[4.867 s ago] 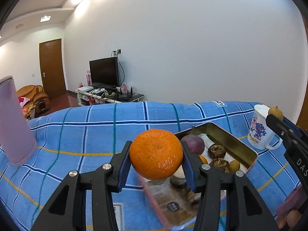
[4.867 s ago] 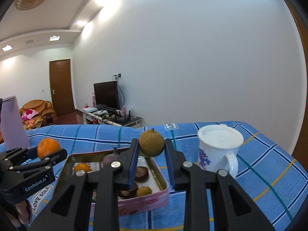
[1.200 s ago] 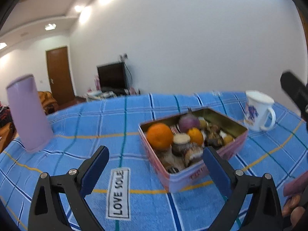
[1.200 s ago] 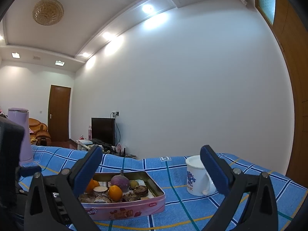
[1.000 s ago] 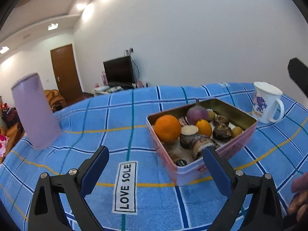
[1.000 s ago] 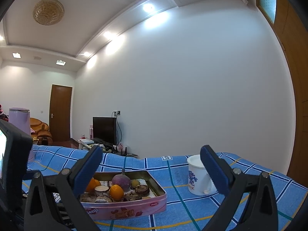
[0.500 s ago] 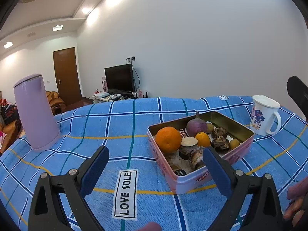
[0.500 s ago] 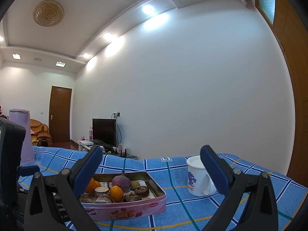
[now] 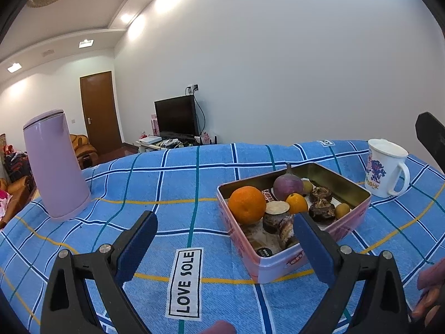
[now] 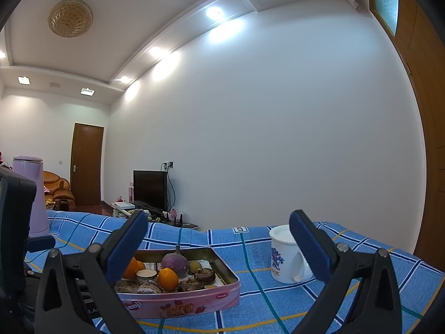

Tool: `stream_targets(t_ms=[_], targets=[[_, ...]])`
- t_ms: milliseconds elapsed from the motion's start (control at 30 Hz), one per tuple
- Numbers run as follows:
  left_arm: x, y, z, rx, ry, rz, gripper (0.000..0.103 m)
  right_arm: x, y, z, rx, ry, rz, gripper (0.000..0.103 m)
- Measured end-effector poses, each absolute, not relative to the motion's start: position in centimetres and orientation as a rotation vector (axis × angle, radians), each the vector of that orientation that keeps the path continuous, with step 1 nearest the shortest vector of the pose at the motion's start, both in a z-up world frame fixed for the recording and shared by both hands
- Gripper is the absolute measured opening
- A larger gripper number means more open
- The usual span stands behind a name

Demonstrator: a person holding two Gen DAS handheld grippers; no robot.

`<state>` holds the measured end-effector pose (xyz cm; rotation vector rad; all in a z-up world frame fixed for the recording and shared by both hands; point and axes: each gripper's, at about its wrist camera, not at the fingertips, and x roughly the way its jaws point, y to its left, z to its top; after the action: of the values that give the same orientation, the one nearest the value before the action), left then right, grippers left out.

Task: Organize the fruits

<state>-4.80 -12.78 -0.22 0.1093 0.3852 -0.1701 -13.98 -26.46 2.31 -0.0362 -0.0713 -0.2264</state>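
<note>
A blue checked cloth (image 9: 172, 183) fills the lower frame, the pink tin (image 9: 281, 256) of fruit at center right. Both the left gripper (image 9: 225, 239) and right gripper (image 10: 217, 247) gape empty. The orange (image 9: 247, 204) looks firm and smooth-skinned; pinching across its widest part seems best.

Walls: plain white wall (image 10: 278, 139).
Ceiling: recessed spotlights (image 10: 214, 12), round gold lamp (image 10: 70, 18).
Door: brown wooden door (image 9: 100, 111).
Furniture: dark television (image 9: 175, 117), orange armchair (image 10: 59, 189).

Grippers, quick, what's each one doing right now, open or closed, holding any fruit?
Left gripper: open, holding nothing, short of the pink tin.
Right gripper: open, holding nothing, raised above the table.
</note>
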Motion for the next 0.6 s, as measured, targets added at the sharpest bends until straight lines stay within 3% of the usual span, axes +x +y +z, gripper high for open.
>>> stream_targets(t_ms=[600], targets=[[-4.49, -12.43, -0.23, 0.093, 0.395, -0.174, 0.099, -13.84, -26.4, 2.3, -0.042, -0.064, -0.221, 0.103]])
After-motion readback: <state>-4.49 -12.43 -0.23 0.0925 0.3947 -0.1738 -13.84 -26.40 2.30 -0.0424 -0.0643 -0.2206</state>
